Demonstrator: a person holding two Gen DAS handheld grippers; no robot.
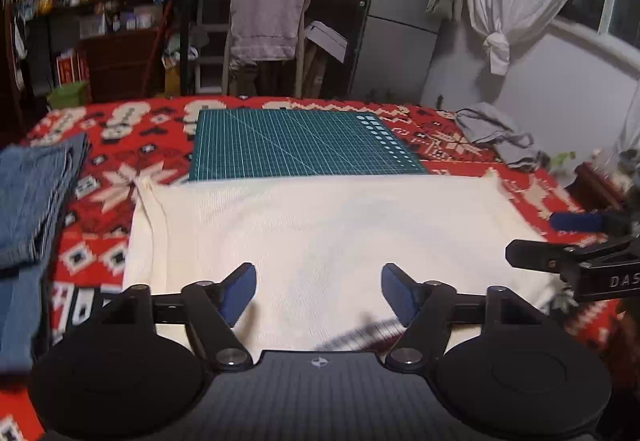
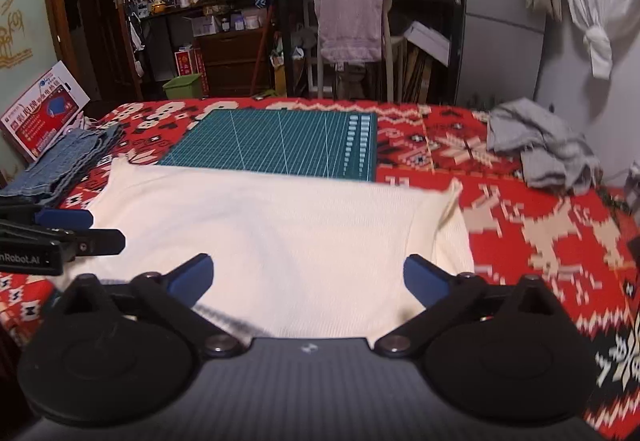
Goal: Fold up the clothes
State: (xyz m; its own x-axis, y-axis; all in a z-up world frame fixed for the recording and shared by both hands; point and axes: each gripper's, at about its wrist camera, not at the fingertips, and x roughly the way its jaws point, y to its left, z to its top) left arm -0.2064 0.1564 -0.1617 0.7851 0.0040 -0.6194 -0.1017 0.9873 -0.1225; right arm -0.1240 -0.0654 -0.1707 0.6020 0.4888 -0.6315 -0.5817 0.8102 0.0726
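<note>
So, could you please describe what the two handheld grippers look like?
Both match: the left gripper and right gripper have black linkage arms on round black discs, blue pads inside the fingers, and a dark carbon-weave body with a small white emblem. White lettering marks their sides. No cables, hands or sleeves show.

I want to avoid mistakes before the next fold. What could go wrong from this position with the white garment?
1. The left gripper and right gripper are both open above the white garment; closing unevenly may give a crooked fold.
2. Its far edge overlaps the green cutting mat; a grip there might catch the mat too.
3. The folded jeans lie close on the left; a wide fold could disturb them.
</note>
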